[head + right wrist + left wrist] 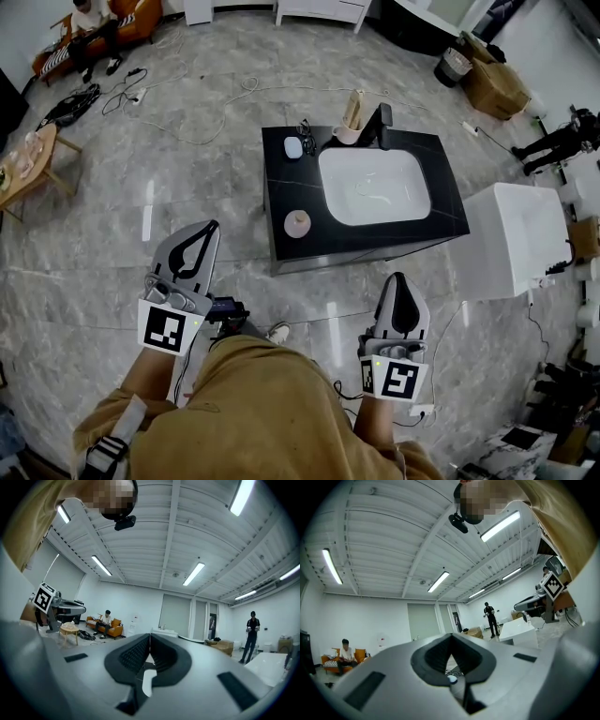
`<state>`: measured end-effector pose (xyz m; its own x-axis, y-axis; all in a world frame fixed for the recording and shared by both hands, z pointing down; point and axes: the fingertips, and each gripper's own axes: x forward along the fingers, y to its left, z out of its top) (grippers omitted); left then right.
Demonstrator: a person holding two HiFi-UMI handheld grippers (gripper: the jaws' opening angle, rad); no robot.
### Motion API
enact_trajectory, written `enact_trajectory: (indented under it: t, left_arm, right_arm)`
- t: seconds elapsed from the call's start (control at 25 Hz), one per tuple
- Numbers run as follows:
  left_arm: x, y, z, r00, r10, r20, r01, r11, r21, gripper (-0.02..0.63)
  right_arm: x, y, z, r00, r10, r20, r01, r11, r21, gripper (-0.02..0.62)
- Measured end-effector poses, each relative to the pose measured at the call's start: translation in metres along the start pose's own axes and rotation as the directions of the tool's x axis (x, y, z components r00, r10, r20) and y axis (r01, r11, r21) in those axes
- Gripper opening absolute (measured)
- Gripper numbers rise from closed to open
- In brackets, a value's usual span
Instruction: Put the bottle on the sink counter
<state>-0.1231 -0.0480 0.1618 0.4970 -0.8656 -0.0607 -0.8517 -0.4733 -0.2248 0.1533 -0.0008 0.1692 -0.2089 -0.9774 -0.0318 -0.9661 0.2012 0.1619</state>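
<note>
Tan clothing (pixel 272 412); marble floor (pixel 187 197); sink counter (pixel 283 192)

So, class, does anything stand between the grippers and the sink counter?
Nothing visible does. In the head view only bare floor lies between the left gripper, the right gripper and the near edge of the sink counter. Both grippers are shut and hold nothing.

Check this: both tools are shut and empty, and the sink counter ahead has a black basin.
Not quite. The basin is white, set in the black sink counter, as the head view shows. The rest stands: the left tool and right tool are both shut and empty.
</note>
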Motion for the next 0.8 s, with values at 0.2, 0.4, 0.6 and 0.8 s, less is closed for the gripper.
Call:
enact_trajectory:
  t: [0.2,0.4,0.6,0.8]
  left_arm:
    - [-0.005,-0.003,0.006,1.000,0.015,-0.003,-0.015,1.000,-0.022,0.002]
    - [-0.019,-0.001,0.012,0.999,0.033,-0.032,-0.034,0.999,-0.019,0.002]
    - [-0.031,-0.002,0.021,0.999,0.035,-0.026,-0.036,0.999,-0.006,0.003]
    - [-0.038,-0.004,0.026,0.999,0.043,-0.026,-0.044,0.999,-0.003,0.003]
  right_arm:
    - [-0.003,-0.007,0.002,1.000,-0.006,0.004,0.006,1.000,0.006,0.006]
    - [-0.005,-0.010,0.007,1.000,-0.010,0.014,0.010,1.000,0.003,0.006]
    - [-0.008,-0.013,0.007,1.000,-0.014,0.019,0.014,1.000,0.008,0.006]
    - [-0.010,-0.013,0.008,1.000,-0.004,0.020,0.004,1.000,0.013,0.006]
